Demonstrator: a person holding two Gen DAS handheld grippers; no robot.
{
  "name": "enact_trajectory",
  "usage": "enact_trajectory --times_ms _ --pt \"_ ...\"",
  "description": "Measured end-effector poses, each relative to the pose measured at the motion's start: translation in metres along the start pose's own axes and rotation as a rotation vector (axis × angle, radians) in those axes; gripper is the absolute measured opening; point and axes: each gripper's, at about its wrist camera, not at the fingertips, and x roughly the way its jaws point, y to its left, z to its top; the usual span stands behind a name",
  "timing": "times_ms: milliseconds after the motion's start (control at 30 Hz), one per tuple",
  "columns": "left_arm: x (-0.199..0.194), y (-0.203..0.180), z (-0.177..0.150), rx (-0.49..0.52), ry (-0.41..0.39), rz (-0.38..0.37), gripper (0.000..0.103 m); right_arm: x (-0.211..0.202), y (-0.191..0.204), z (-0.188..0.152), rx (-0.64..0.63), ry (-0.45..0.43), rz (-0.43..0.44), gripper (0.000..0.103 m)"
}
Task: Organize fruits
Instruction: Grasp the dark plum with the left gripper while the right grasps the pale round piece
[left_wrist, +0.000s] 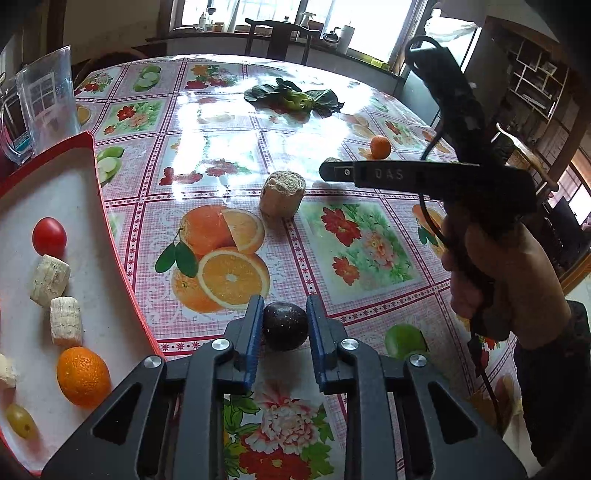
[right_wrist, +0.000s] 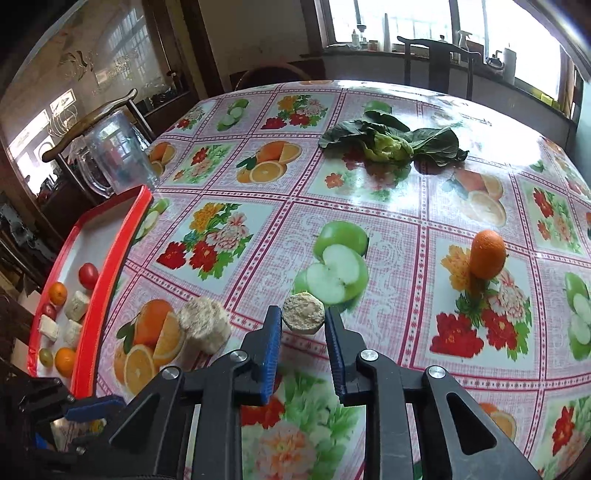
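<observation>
My left gripper (left_wrist: 284, 325) is shut on a dark round fruit (left_wrist: 285, 325), held between its blue pads just above the tablecloth, right of the red-rimmed tray (left_wrist: 110, 229). The tray holds a red tomato (left_wrist: 49, 236), two pale cut chunks (left_wrist: 50, 275), an orange (left_wrist: 83, 376) and a green grape (left_wrist: 21, 420). My right gripper (right_wrist: 303, 326) is shut on a small pale cut chunk (right_wrist: 303, 317); it shows from the side in the left wrist view (left_wrist: 332, 170). A bigger pale chunk (right_wrist: 205, 325) and a small orange (right_wrist: 487, 254) lie loose on the table.
Leafy greens (right_wrist: 391, 142) lie at the far middle of the table. A clear plastic jug (right_wrist: 114, 155) stands behind the tray. Wooden chairs (right_wrist: 439, 62) stand at the far edge, under the window sill with bottles.
</observation>
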Motion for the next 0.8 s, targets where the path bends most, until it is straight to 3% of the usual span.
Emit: enact_trajectory --times_ms 333,800 --pt "-0.016 -0.009 -0.006 0.007 -0.033 -0.015 0.021 -0.065 0.021 -0.049 0.025 -0.037 0.122 0.024" --pt "-0.049 -0.001 -0.015 -0.012 -0.084 0.019 0.021 -0.081 0.057 -0.075 0.005 -0.034 0.186 0.024"
